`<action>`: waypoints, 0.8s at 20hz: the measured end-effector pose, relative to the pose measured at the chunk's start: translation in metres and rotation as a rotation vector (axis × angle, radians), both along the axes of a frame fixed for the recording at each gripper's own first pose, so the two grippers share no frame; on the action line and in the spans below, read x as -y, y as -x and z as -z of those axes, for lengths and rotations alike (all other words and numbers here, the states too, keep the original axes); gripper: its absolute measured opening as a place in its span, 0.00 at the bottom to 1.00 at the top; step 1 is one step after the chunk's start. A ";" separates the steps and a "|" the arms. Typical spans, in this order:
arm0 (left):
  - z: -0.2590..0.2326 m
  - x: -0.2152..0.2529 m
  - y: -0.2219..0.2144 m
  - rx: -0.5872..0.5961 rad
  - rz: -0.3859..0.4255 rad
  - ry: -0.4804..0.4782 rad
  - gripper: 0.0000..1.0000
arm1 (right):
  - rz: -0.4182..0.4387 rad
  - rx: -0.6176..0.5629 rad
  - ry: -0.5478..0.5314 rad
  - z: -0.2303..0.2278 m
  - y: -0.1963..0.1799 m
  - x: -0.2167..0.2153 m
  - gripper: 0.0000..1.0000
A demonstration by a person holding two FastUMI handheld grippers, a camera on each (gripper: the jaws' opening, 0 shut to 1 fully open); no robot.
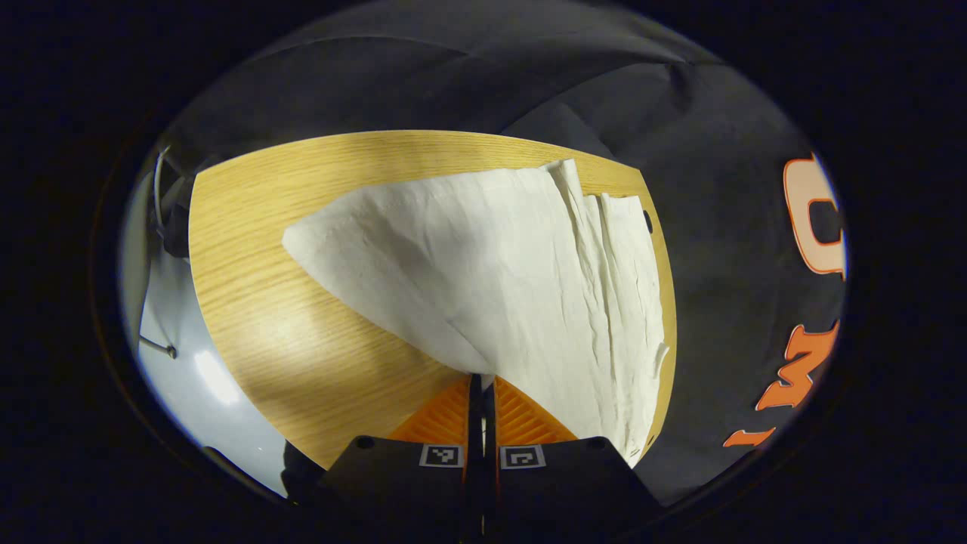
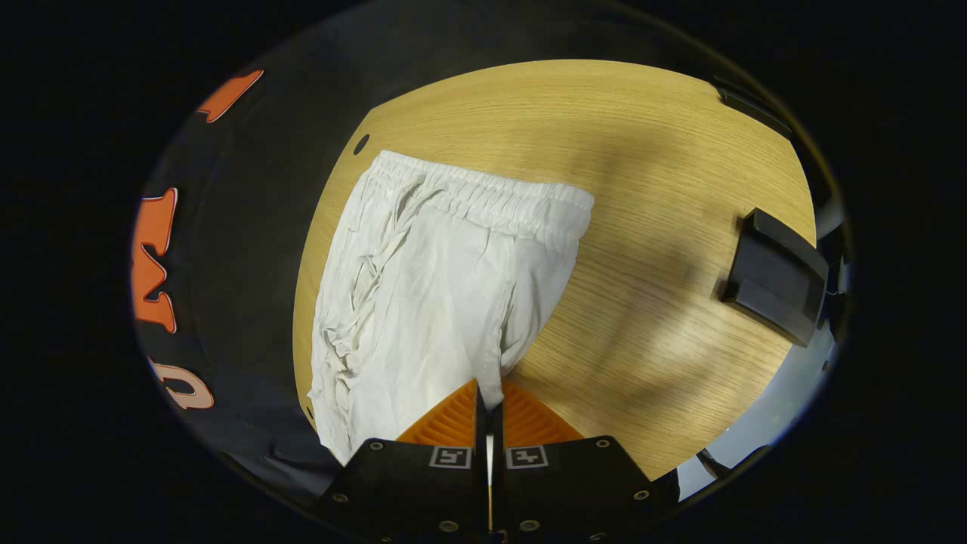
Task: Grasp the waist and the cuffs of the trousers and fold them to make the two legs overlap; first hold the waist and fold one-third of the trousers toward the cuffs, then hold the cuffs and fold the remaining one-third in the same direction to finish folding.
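White trousers (image 1: 514, 264) lie on the wooden table (image 1: 302, 340), lifted at the near edge. In the left gripper view my left gripper (image 1: 481, 381) is shut on a pinch of the white cloth, which fans out ahead toward the table's far side. In the right gripper view the trousers (image 2: 430, 287) show their elastic waistband (image 2: 491, 198) lying flat at the far end. My right gripper (image 2: 487, 393) is shut on the cloth's near edge, and the fabric rises from the table (image 2: 642, 227) to its fingers.
A black block (image 2: 774, 276) sits on the table near its right edge in the right gripper view. A small dark hole (image 2: 361, 143) marks the tabletop by the waistband. Black cloth wall surrounds the table, and pale floor (image 1: 189, 378) shows beyond the table's left edge.
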State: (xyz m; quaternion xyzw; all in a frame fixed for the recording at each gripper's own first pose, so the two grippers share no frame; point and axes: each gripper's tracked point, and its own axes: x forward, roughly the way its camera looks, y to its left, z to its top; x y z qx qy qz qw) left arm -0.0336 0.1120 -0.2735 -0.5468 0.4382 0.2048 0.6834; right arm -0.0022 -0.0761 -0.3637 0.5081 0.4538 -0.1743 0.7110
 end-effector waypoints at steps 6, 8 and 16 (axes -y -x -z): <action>-0.049 -0.003 -0.009 0.094 0.075 0.006 0.04 | 0.035 0.065 -0.007 -0.032 -0.002 0.004 0.02; -0.069 -0.007 -0.016 0.132 0.116 -0.006 0.04 | 0.042 0.081 -0.004 -0.043 0.000 0.008 0.02; -0.124 -0.012 -0.069 0.247 0.204 -0.074 0.04 | 0.001 0.113 -0.011 -0.076 -0.027 0.015 0.02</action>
